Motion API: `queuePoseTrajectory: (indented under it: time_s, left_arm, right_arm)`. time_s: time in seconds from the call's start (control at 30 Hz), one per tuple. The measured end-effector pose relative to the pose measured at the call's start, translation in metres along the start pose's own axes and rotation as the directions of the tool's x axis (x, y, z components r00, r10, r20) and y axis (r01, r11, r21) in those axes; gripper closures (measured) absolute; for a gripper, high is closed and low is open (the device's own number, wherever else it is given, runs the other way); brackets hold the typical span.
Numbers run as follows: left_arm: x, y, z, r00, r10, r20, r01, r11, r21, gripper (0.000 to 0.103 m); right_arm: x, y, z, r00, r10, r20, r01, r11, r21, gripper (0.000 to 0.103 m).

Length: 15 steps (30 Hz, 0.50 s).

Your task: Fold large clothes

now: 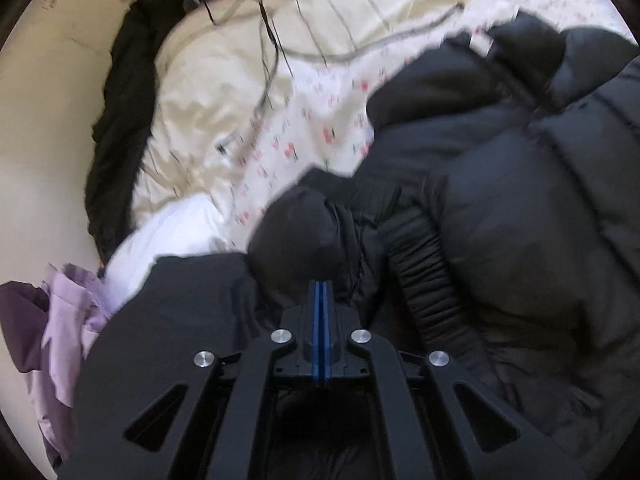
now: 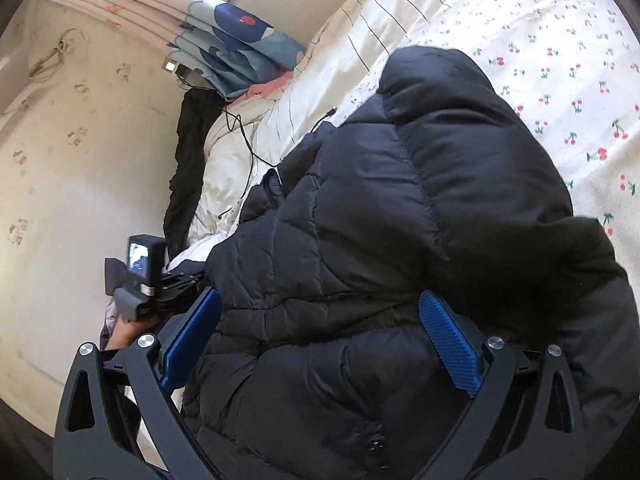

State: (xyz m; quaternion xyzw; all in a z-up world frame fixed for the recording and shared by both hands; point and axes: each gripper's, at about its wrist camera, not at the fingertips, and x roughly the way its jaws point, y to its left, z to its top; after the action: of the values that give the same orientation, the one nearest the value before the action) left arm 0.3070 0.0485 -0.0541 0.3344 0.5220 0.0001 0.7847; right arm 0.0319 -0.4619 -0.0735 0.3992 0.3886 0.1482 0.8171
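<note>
A black puffer jacket (image 2: pixel 400 216) lies heaped on the bed, over a cherry-print sheet (image 2: pixel 560 80); in the right wrist view its bulk fills the middle and lower frame, with the rounded upper edge rising against the sheet. The left gripper (image 1: pixel 322 284) has its blue fingers (image 1: pixel 318 320) pressed together, tips at a puffed fold of the jacket beside a ribbed cuff (image 1: pixel 424 276); whether any cloth is caught between them cannot be told. The right gripper (image 2: pixel 320 344) has its fingers (image 2: pixel 448 340) spread wide, one on each side of a jacket fold, the pads not pressing on it. To the jacket's right the sheet lies bare and open up to the frame edge; to its left a cream quilt (image 1: pixel 224 80) with thin cables (image 1: pixel 272 52) trailing over it runs toward the wall (image 2: pixel 80 160); a dark garment (image 1: pixel 120 120) fills the gap between quilt and wall. A lilac garment (image 1: pixel 64 340) is bunched at the near left edge; a folded blue patterned cloth (image 2: pixel 240 44) sits at the far end of the bed.
</note>
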Motion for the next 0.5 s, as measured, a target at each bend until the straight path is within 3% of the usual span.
queuePoseTrajectory:
  time_s: [0.03,0.07,0.1,0.2,0.37,0.5]
  left_arm:
    - [0.003,0.003,-0.002,1.0,0.019,-0.013,-0.019,1.0,-0.008,0.048]
    - [0.004,0.01,-0.001,0.994,0.109,-0.02,-0.109,0.994,-0.028,0.014]
    - [-0.003,0.014,-0.004,0.993,0.116,-0.004,-0.116,0.992,-0.041,0.011]
    - [-0.009,0.031,-0.009,1.0,0.026,0.007,-0.025,0.996,-0.088,0.011]
    - [-0.016,0.02,-0.018,0.999,0.03,0.027,-0.031,0.999,0.033,0.009]
    - [-0.015,0.01,-0.02,0.996,0.084,0.006,-0.084,0.988,0.126,0.009]
  right_arm:
    - [0.001,-0.002,-0.001,1.0,0.0,-0.005,0.0,1.0,0.006,0.008]
    - [0.003,-0.002,0.0,1.0,-0.002,-0.008,0.002,1.0,0.007,0.008]
    - [0.003,-0.002,-0.001,1.0,-0.004,-0.009,0.004,1.0,0.007,0.008]
    - [0.004,0.0,-0.002,1.0,0.0,-0.013,0.0,1.0,0.012,0.008]
    - [0.004,-0.001,-0.005,1.0,0.001,-0.017,0.0,1.0,0.017,0.008]
    - [0.005,-0.003,-0.006,1.0,0.001,-0.023,0.0,1.0,0.025,0.008]
